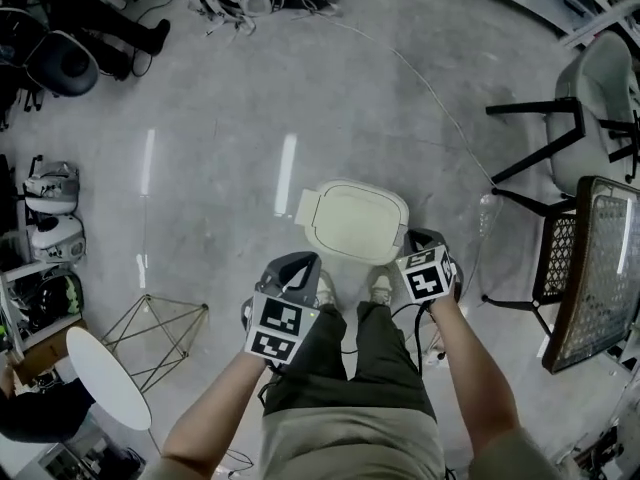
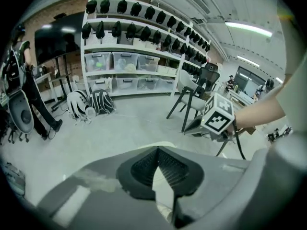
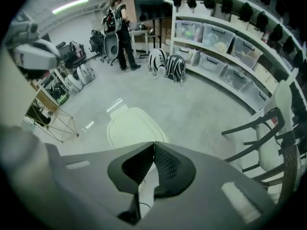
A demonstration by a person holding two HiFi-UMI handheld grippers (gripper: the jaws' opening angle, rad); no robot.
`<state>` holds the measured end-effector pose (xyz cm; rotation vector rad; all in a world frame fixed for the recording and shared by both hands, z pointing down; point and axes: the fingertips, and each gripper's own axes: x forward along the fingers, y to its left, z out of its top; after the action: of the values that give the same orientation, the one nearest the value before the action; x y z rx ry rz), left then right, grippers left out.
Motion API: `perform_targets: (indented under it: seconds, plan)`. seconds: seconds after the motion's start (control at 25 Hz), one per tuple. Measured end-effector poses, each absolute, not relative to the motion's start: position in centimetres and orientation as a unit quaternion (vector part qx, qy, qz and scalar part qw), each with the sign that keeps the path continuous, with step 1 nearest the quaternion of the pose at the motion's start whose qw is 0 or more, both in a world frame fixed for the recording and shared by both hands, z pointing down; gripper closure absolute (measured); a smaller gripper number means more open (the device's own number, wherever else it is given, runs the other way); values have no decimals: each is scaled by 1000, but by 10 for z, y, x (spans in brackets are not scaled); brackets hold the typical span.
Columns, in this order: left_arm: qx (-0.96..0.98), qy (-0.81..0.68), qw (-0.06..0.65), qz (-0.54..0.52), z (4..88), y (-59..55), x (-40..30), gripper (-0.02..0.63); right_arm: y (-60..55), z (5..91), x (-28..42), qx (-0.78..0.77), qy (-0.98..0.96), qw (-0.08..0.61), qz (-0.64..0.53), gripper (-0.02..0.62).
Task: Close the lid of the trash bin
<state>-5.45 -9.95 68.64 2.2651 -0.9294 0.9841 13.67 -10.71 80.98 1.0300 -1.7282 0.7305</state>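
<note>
The trash bin (image 1: 355, 220) stands on the grey floor just ahead of my feet, and its cream lid (image 3: 132, 126) lies flat down on it. My left gripper (image 1: 303, 263) hangs above the bin's near left corner, its jaws shut with nothing between them. The pads meet at the tips in the left gripper view (image 2: 157, 148). My right gripper (image 1: 421, 240) hangs above the bin's near right corner. It is also shut and empty, as the right gripper view (image 3: 154, 143) shows. Neither gripper touches the lid.
A black mesh table (image 1: 600, 258) and a grey chair (image 1: 600, 88) stand at the right. A wire stand (image 1: 160, 338) and a white round table (image 1: 100, 373) sit at the left. Shelves with bins (image 2: 134, 56) line the far wall, where a person (image 3: 117, 28) stands.
</note>
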Motion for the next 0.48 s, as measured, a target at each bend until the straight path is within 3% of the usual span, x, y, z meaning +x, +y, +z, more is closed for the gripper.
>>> perform_targets:
  seconds: [0.48]
  plan:
    - [863, -398, 119, 287, 462, -131, -49, 603, -141, 494, 134, 472, -808, 292, 198, 592]
